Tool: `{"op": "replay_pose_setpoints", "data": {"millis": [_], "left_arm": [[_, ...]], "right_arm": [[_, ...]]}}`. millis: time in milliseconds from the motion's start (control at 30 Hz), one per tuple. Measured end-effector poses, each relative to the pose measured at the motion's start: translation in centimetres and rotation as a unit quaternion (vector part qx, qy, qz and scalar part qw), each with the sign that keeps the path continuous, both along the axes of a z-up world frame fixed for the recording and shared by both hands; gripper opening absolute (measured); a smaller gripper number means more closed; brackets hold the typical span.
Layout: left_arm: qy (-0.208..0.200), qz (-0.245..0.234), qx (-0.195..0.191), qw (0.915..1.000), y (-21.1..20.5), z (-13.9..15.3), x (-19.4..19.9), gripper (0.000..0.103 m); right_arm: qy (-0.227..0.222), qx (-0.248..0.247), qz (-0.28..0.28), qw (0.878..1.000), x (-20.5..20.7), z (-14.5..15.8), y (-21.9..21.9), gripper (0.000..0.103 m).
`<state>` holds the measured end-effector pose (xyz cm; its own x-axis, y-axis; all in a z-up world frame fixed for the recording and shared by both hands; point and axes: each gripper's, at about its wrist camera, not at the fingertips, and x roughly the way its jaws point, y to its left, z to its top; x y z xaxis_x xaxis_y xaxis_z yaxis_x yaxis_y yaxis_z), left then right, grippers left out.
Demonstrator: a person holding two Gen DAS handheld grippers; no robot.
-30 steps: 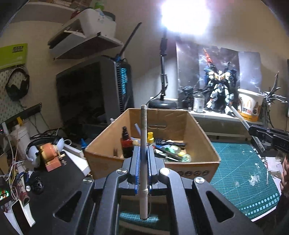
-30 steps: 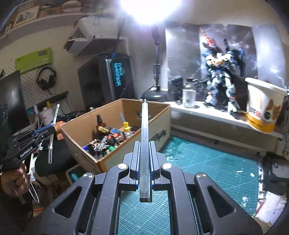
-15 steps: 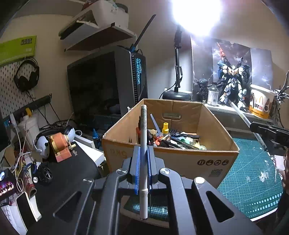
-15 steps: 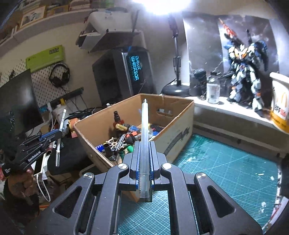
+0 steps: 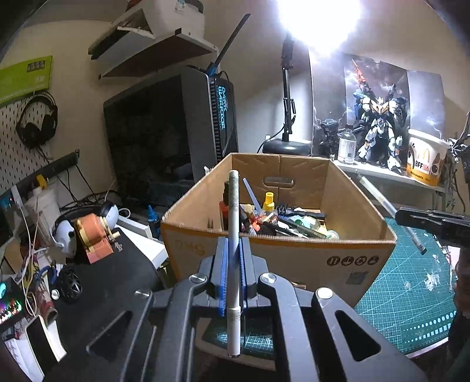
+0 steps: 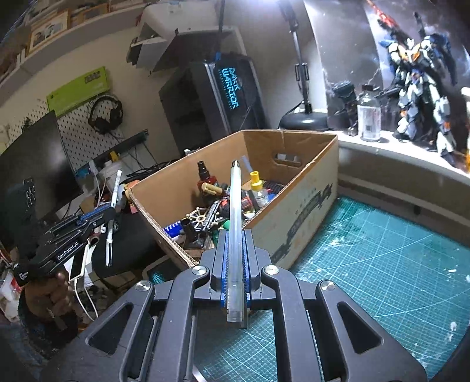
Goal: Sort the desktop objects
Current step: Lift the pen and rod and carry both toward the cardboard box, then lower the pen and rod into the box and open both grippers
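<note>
1. Left claw clamped on white pen, just short of cardboard box.
2. Right claw grips clear pen, tip over box rim.
3. Box already holds many items; both pens not yet dropped in.

hidden: lower part of the cardboard box front wall, behind the left gripper | cut off: paper bucket at the right edge, far right of the right gripper | washed out: lamp head, above and ahead, lost in glare | too small: bottle label print unreadable
</note>
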<state>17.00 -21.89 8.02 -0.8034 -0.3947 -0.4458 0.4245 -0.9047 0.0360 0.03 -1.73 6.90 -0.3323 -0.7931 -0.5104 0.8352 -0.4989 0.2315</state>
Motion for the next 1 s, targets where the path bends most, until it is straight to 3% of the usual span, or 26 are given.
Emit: {"op": "replay_pose_setpoints", "data": {"millis": [300,433,633,700,767,867,1000], "left_arm": [[-0.003,-0.012,-0.035,0.9993,-0.9,3.9,-1.4,0.007],[-0.012,-0.034,-0.030,0.9989,-1.7,5.3,-3.9,0.007],[-0.066,-0.067,0.000,0.9955,-3.3,5.5,-9.9,0.007],[-0.105,-0.097,0.043,0.9888,-4.2,4.9,-12.8,0.007],[-0.157,-0.123,0.082,0.9765,-5.0,4.0,-16.2,0.007],[-0.214,-0.121,0.112,0.9627,-6.0,2.3,-20.0,0.007],[-0.296,-0.118,0.151,0.9356,-7.4,-0.8,-24.1,0.007]], "right_arm": [[0.024,-0.018,0.032,0.999,-0.8,3.7,-1.9,0.008],[0.039,-0.011,0.041,0.998,-1.5,5.6,-4.0,0.008],[0.021,0.021,0.059,0.998,-4.7,6.4,-8.8,0.008],[0.012,0.037,0.063,0.997,-6.1,6.0,-10.5,0.008],[-0.017,0.049,0.077,0.996,-7.7,5.1,-12.0,0.008],[-0.079,0.069,0.093,0.990,-10.8,3.1,-14.2,0.008],[-0.131,0.116,0.092,0.980,-13.9,0.4,-16.6,0.008]]}}
